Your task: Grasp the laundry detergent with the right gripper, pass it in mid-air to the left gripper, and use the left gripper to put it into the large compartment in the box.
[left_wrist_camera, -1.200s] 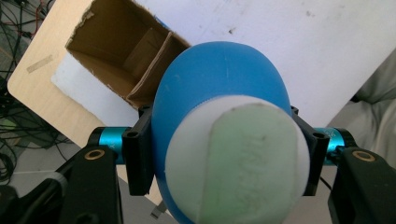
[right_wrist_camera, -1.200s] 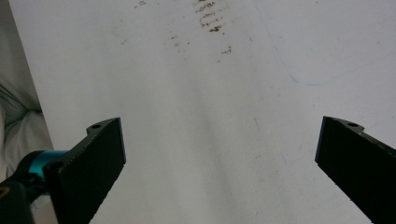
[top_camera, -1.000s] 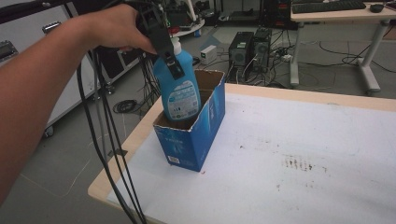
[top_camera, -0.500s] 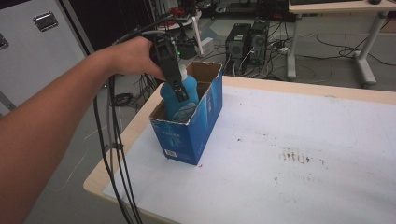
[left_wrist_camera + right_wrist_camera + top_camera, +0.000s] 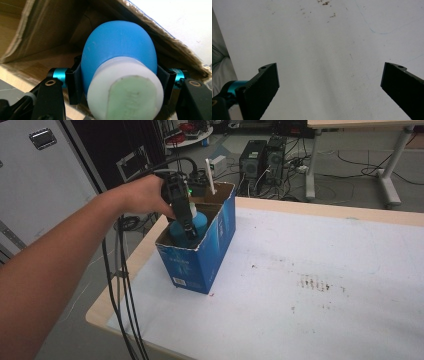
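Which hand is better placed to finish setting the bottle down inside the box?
The left. Its gripper is already shut on the blue bottle inside the box. The right gripper is open over bare table, holding nothing.

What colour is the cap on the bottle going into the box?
White cap with a pale green top, clearest in the left gripper view.
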